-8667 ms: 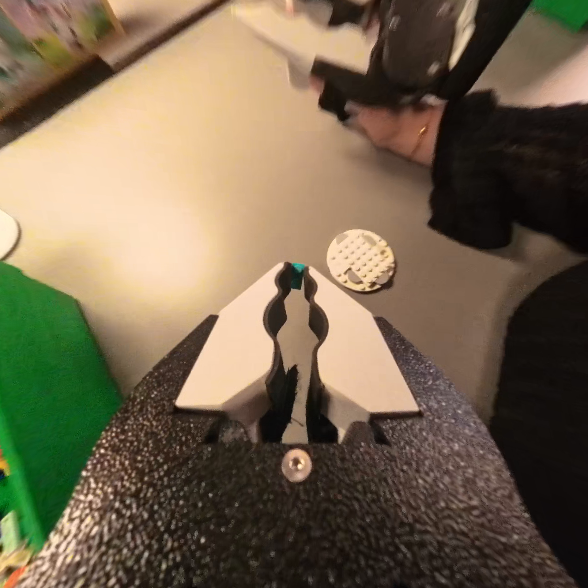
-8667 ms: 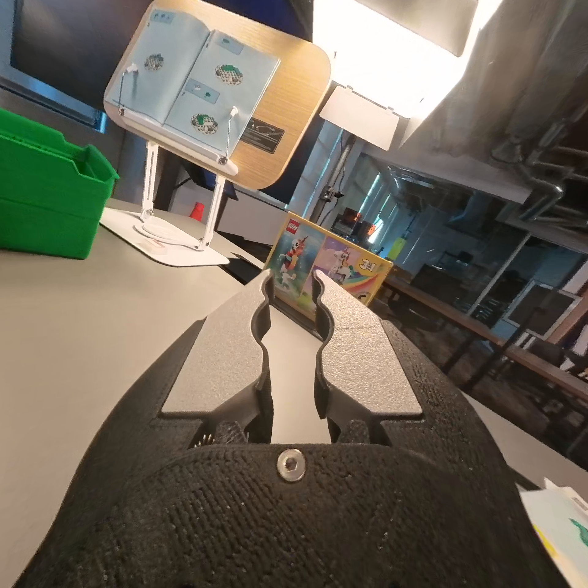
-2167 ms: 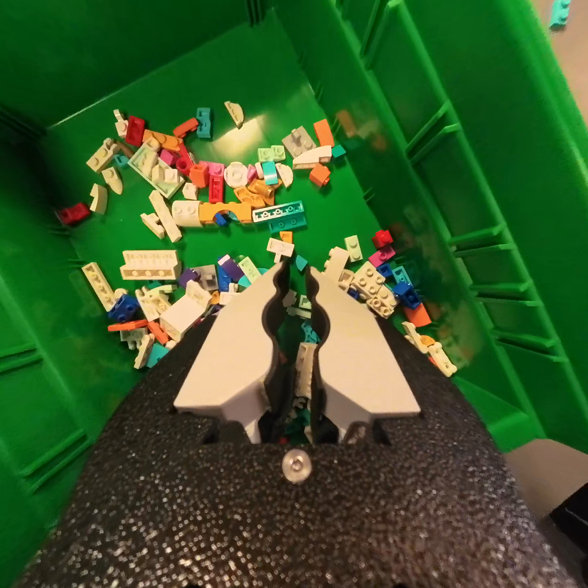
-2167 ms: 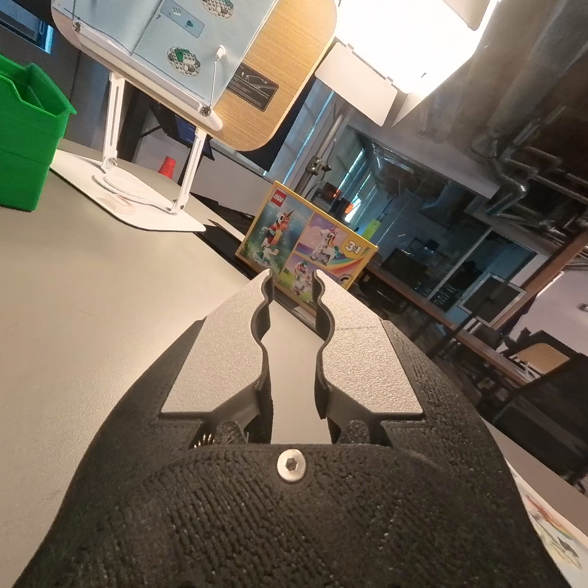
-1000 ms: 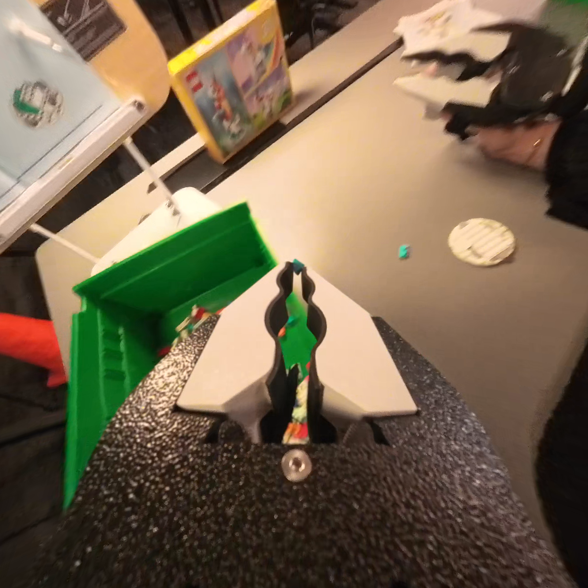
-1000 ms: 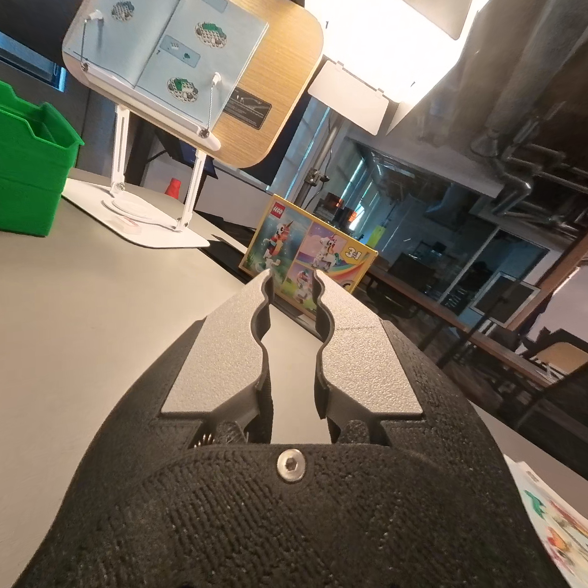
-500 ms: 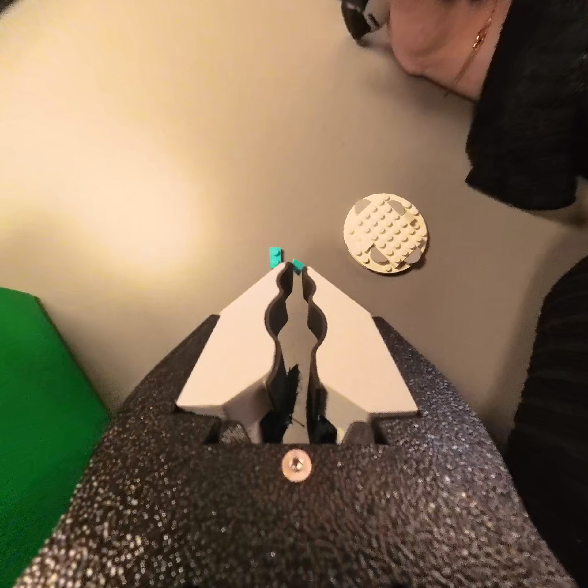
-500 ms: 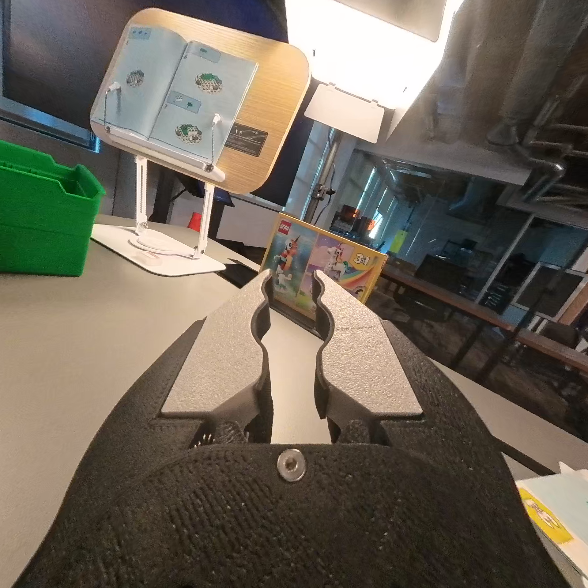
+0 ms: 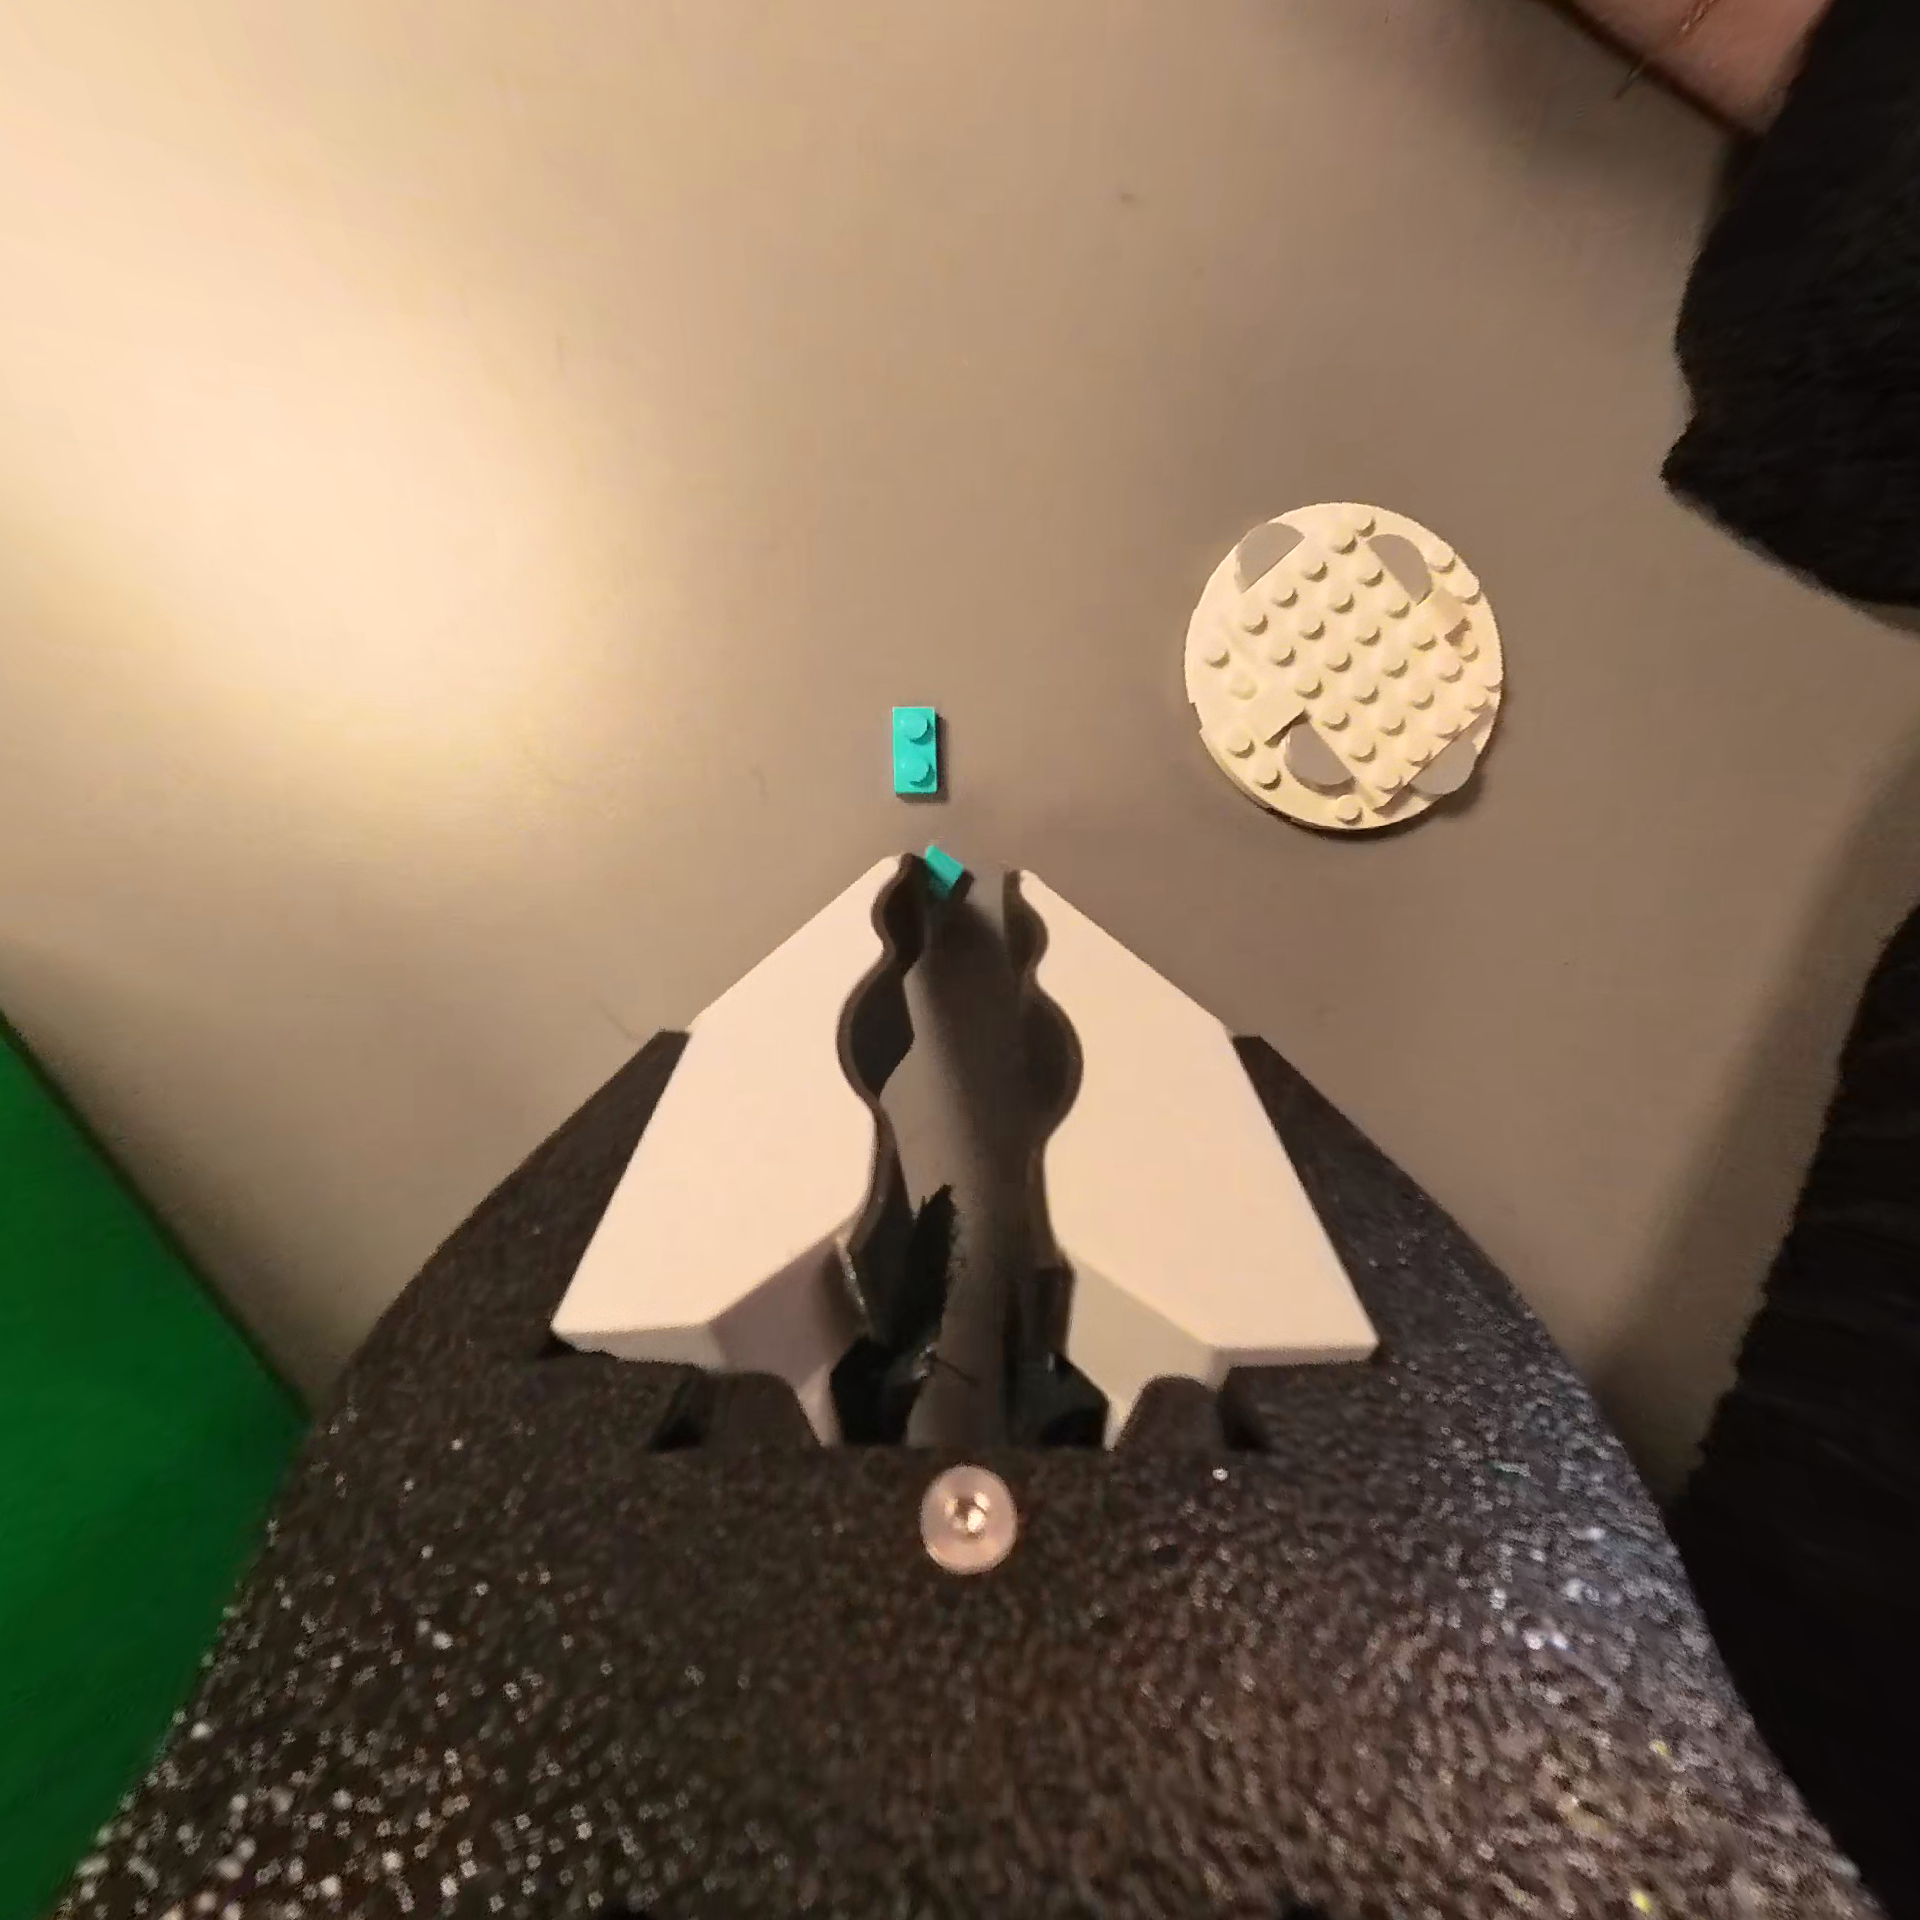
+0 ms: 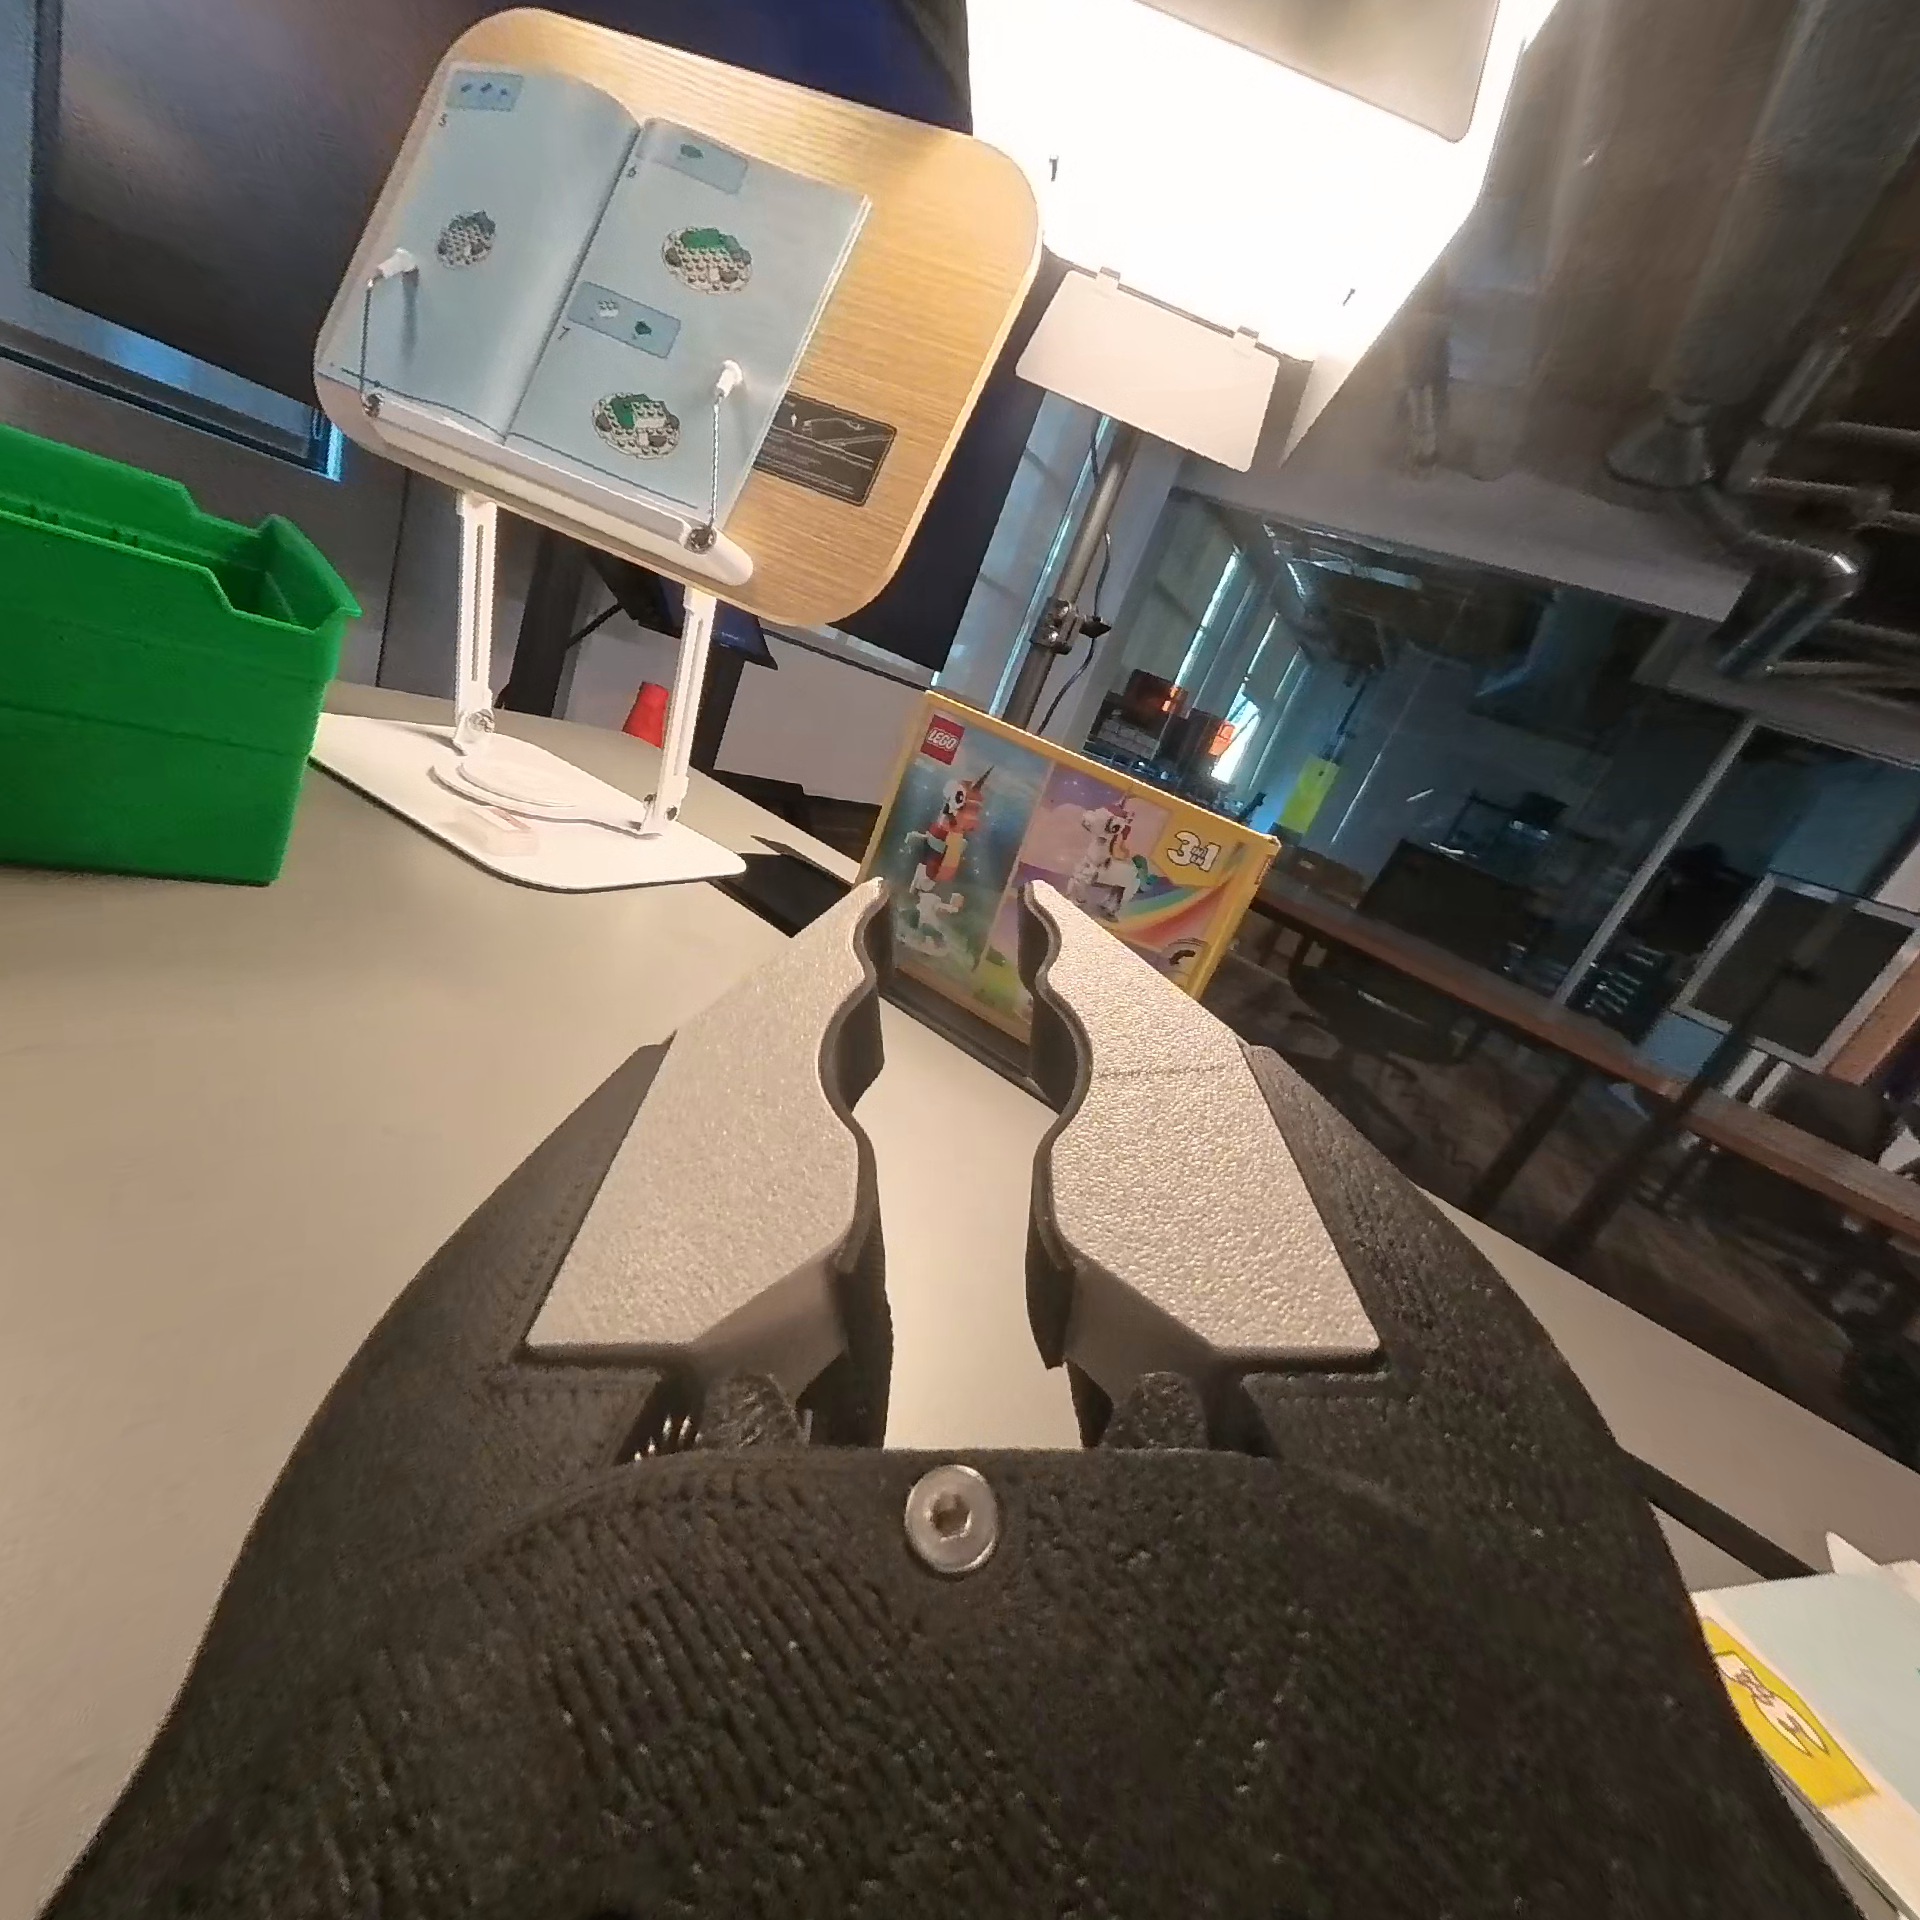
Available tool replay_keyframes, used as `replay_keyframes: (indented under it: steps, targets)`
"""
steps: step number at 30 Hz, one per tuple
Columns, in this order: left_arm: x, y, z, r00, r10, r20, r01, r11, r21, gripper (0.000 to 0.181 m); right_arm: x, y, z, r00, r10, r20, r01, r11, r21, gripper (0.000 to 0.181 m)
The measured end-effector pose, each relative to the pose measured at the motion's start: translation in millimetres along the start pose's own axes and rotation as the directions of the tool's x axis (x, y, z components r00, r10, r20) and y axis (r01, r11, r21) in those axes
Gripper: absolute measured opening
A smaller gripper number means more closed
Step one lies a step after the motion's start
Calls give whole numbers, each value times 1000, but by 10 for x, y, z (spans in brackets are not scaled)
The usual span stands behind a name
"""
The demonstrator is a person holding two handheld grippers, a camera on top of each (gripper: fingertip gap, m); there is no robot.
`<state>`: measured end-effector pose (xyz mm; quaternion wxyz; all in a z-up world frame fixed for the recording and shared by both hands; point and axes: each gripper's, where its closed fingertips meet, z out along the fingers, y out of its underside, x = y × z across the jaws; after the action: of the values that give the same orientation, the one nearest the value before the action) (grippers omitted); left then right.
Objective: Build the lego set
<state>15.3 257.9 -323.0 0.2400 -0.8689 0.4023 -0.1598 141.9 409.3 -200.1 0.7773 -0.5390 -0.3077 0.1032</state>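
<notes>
Left wrist view shows the left tongs (image 9: pixel 956 873) slightly parted, a small teal piece (image 9: pixel 943 868) against one tip, half hidden; whether it is pinched is unclear. Just beyond lies a teal plate (image 9: pixel 918 751) on the surface (image 9: pixel 416 416); the cream round plate (image 9: pixel 1343 667) sits right of it. Right tongs (image 10: pixel 954 904) gape empty.

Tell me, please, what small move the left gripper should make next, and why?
Probably lift straight up and clear. The left gripper stands open, and its small teal piece sits loose at the tips, beside the teal plate already on the table.
</notes>
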Motion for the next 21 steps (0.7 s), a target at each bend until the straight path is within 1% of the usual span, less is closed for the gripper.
replay_keyframes:
  steps: [7, 9, 13, 17, 21]
  targets:
    - [13, 17, -3, 1000, -9, 0, 9, 1000, -7, 18, -6, 0, 0, 1000, -3, 3, 3, 1000, 0, 21]
    - [6, 8, -7, 1000, -13, 7, 13, 1000, 1, 23, -9, -1, 0, 1000, -3, 4, 3, 1000, 0, 21]
    - [33, -36, -38, 1000, -1, 0, 1, 999, 34, 25, -8, -3, 0, 1000, -2, 4, 2, 1000, 1, 21]
    - [44, -10, -34, 1000, -11, -5, 11, 1000, 21, 32, -5, -4, -1, 1000, 0, 3, 0, 1000, 2, 21]
    - [30, -21, -41, 1000, -14, 4, 14, 999, 33, 34, -6, -4, -1, 1000, -1, 3, 1, 1000, 2, 21]
